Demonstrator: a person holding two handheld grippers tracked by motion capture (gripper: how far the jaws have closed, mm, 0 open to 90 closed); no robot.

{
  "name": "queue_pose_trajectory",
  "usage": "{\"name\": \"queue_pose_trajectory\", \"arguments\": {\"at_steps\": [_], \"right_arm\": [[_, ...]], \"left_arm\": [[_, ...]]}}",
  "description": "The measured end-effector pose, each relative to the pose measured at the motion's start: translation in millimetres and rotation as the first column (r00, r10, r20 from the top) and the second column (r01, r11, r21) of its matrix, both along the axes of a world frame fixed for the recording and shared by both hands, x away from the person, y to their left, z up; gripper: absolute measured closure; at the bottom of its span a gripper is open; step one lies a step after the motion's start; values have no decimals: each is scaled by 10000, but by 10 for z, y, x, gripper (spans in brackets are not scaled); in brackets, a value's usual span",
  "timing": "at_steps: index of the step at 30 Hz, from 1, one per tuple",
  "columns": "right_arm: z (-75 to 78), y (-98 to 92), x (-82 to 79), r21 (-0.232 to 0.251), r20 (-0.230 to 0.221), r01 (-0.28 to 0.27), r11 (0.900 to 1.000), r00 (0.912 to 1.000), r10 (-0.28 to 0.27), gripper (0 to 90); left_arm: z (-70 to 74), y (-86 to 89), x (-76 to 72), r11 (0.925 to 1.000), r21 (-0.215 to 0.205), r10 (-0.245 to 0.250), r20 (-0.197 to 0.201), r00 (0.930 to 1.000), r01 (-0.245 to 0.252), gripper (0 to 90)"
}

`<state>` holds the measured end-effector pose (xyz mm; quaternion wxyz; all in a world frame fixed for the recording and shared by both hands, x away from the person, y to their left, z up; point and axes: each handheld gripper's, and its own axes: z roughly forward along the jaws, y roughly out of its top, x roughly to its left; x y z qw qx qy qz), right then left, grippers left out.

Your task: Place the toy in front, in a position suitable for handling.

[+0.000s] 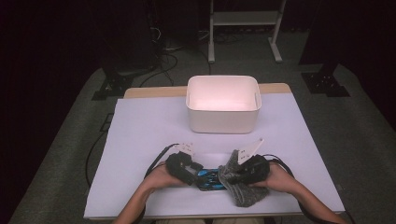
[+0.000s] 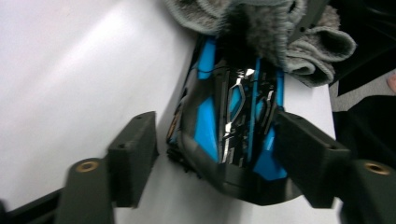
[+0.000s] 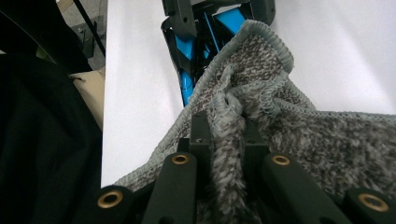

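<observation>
**Cloth on the toy, both claws at work**

Right now I am looking down on a table [image 1: 140, 140] covered in white, with a white bin [image 1: 223, 105] standing at its far middle, well apart from my hands. Nothing shows inside the bin from where I look. Near the front edge lies a grey cloth [image 1: 243, 189], bunched and fuzzy, with its left part draped over one end of a blue and black toy [image 1: 210, 179] just beside it.

My right gripper [image 3: 227, 140] has its jaws pinched tight on a fold of the cloth; the fabric is squeezed flat between them and spills out to both sides. My left gripper [image 2: 210, 140] straddles the toy with the jaws partway open. One jaw rests against the toy's glossy side; the other stands clear of it over the white cover, so I count it as not gripping yet.

I judge the step in hand to be steadying the toy while the cloth is worked over it, a wipe or a wrap; I cannot tell which. The next move, as I see it, calls for the left jaws to close fully on the toy so it cannot slide, then for the right to draw the cloth along its shell without dragging the toy off the table.
</observation>
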<state>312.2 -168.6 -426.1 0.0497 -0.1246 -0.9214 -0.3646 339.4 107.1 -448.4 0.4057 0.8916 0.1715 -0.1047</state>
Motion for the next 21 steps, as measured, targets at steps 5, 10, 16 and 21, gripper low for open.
{"name": "queue_pose_trajectory", "arguments": {"at_steps": [5, 10, 16, 21], "right_arm": [[117, 27, 98, 338, 154, 87, 9994, 9998, -92, 796], [191, 183, 254, 297, 81, -89, 9995, 9999, 86, 796], [68, 289, 382, -48, -490, -171, 9998, 9987, 168, 796], [43, 249, 381, 122, -750, 42, 9999, 9972, -33, 806]], "left_arm": [[32, -30, -30, 9998, 118, -194, 505, 9985, 189, 372], [47, -45, -73, 9990, 45, -446, 1095, 9930, 444, 389], [46, -39, -71, 9989, 7, -459, 1062, 9933, 461, 387], [26, -43, -52, 10000, 41, -38, 411, 9991, 37, 267]]}}
